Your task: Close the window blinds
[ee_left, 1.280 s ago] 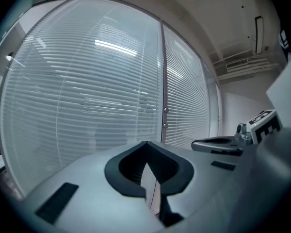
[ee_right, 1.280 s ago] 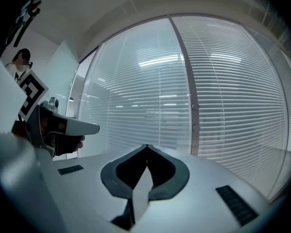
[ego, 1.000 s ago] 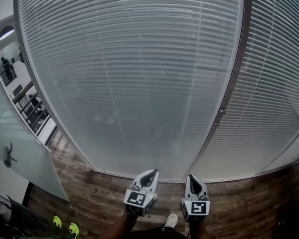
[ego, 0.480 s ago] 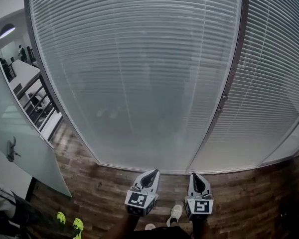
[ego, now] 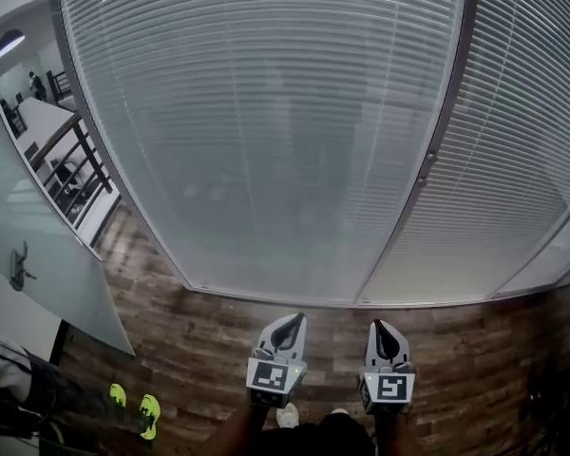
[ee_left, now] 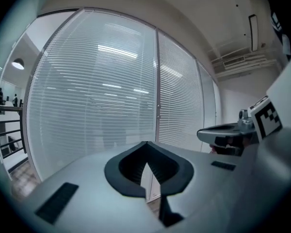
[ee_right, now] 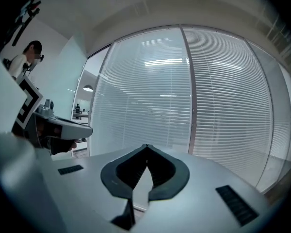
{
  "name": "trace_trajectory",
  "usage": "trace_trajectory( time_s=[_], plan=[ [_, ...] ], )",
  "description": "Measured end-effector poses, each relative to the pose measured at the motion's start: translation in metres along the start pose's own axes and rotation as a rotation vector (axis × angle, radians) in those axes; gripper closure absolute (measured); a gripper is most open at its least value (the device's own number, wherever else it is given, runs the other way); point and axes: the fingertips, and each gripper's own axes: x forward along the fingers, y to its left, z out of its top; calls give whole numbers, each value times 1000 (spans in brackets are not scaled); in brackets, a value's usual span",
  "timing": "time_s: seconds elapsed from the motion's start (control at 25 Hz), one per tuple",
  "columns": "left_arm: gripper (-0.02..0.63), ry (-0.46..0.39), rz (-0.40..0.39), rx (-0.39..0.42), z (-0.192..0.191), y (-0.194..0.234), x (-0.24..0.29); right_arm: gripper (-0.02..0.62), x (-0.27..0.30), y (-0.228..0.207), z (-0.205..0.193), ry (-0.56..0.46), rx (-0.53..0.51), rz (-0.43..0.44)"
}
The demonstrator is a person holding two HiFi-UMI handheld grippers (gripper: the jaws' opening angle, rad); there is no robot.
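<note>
In the head view the window blinds (ego: 266,131) hang all the way down to the wooden floor (ego: 180,350) across two panes split by one mullion (ego: 427,169). Their slats are turned nearly flat, so the closing looks largely done, with at most a last tilt left. The left gripper (ego: 289,319) and right gripper (ego: 380,325) hover side by side, well short of the glass. One glass door (ego: 38,283) stands at the left, and a pair of yellow shoes (ego: 133,411) shows below it. In the left gripper view the jaws meet at the tips with nothing between them, and three blind panels show ahead. In the right gripper view that pair of jaws is likewise pressed together and empty; there are again three panels, plus one person (ee_right: 26,57) far off at the left.
</note>
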Motion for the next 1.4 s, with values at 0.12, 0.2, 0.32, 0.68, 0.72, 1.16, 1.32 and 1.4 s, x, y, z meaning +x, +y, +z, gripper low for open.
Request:
trace_trajectory(
  time_s=[0.12,0.2,0.32,0.68,0.72,1.16,1.32,1.4],
  plan=[
    [606,1,5,5,6,-8,0,592,1,-4,-15,50,9,24],
    [606,-10,9,7,11,-16,2,592,-1,-8,-15,34,13,45],
    [606,-39,13,-41,14,-34,1,592,-11,-20,-16,-5,19,71],
    [606,-23,62,-71,4,-88,-26,592,-66,-39,-8,-66,31,118],
    [606,-18,73,-73,1,-92,-30,592,-70,-40,-9,-76,29,128],
    [606,29,140,-64,-12,-118,-62,592,-114,-42,-27,-118,-62,119],
    [606,26,133,-57,-7,-116,-60,592,-113,-41,-16,-147,-48,105],
    [606,14,128,-53,-2,-113,-59,592,-112,-38,-6,-172,-39,102]
  ],
)
